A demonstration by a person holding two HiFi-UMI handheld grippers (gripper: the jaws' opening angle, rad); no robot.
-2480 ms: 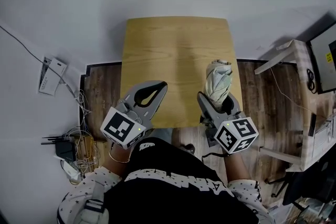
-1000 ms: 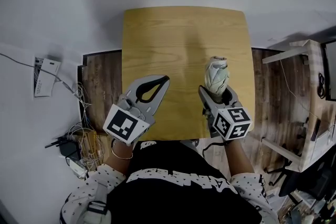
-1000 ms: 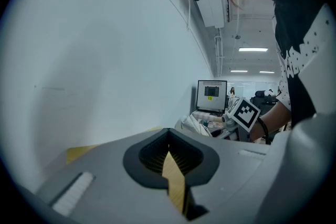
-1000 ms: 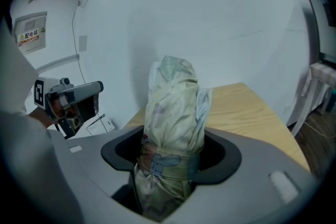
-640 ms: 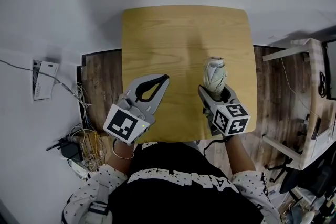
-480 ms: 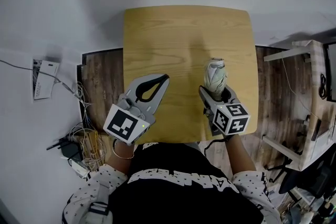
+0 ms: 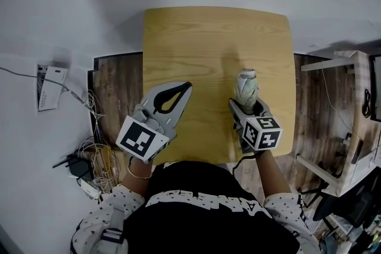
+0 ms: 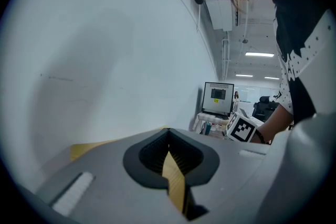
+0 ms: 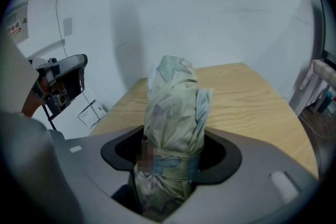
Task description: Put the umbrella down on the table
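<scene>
Umbrella [image 9: 176,113] in the clamp: your right gripper [image 7: 246,109] pinches the folded, pale printed bundle around its strapped lower part. The rest juts forward past the jaws, over the near right part of the wooden table [image 7: 196,38]. Your left gripper [image 7: 188,86], well apart to the left of it, has its jaws pressed together on nothing, tips over the table's near left part.
</scene>
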